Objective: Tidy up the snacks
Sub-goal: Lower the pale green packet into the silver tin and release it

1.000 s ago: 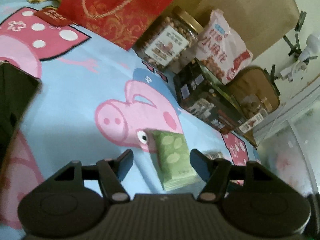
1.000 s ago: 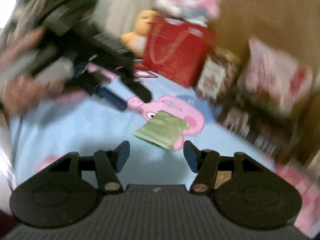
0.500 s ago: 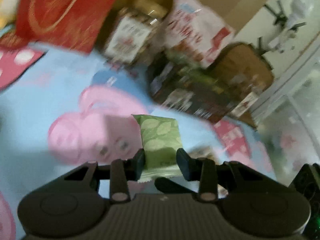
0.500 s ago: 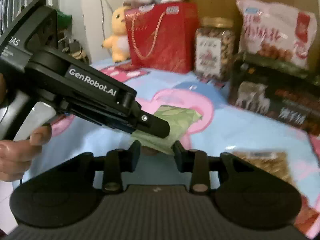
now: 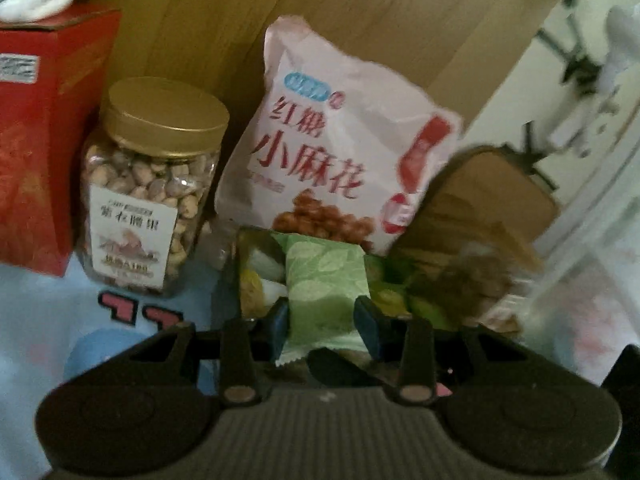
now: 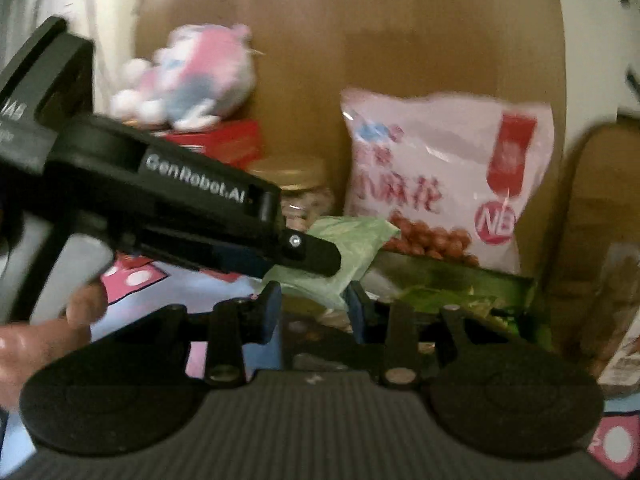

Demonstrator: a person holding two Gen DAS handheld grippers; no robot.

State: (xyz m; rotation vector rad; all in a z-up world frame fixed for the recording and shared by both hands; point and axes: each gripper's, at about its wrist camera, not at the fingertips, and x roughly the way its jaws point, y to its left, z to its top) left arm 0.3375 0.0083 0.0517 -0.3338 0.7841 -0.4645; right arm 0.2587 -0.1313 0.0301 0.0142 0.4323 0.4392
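My left hand-held gripper [image 5: 322, 322] pinches the green snack packet [image 5: 320, 280]; my right hand-held gripper [image 6: 314, 312] also seems clamped on it, so pulling apart could tear it

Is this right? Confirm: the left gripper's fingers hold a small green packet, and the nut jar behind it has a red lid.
Not quite. The left wrist view shows the nut jar has a gold lid, not red. The rest holds: the left gripper has its fingers closed on the small green packet.
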